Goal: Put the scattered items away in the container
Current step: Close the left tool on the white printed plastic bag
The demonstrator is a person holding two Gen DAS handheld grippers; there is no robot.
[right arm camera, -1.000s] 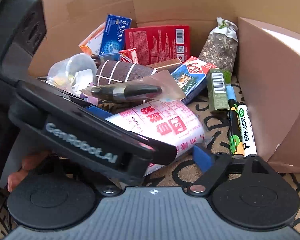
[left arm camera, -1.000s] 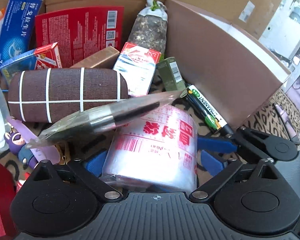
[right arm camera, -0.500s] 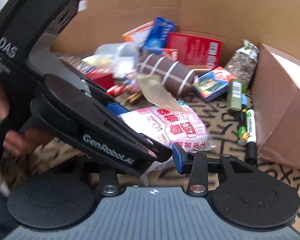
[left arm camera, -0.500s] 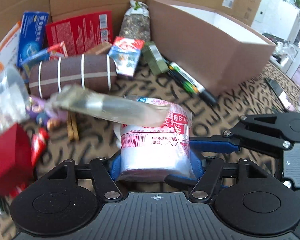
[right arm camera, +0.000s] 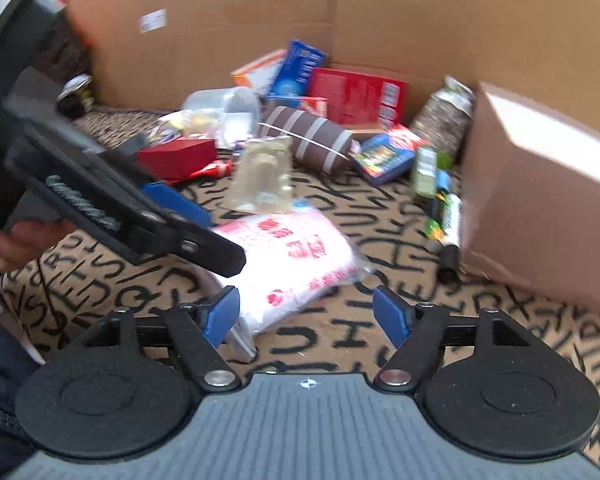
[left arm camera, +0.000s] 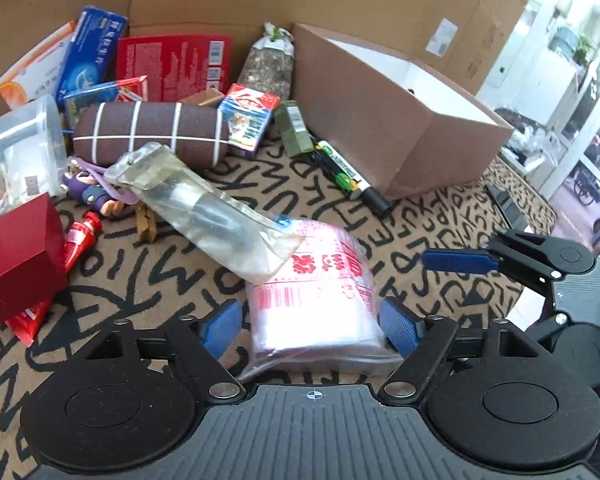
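The roll of plastic bags (left arm camera: pixel 314 300), white with red print, lies on the patterned worktop (left arm camera: pixel 180 280) near the camera, between the spread blue pads of the left hand-held gripper (left arm camera: pixel 312 326), which touch nothing. A clear pouch (left arm camera: pixel 204 208) holding a dark tube rests across its far end. The right hand-held gripper (right arm camera: pixel 306 314) is also spread and empty, just right of the roll. The brown box (left arm camera: pixel 396 120) stands at the far right; what shows of its inside looks bare. I judge the tidying barely begun: markers (left arm camera: pixel 348 172), cartons, a striped case (left arm camera: pixel 148 132) and a red box (left arm camera: pixel 20 252) all lie outside.
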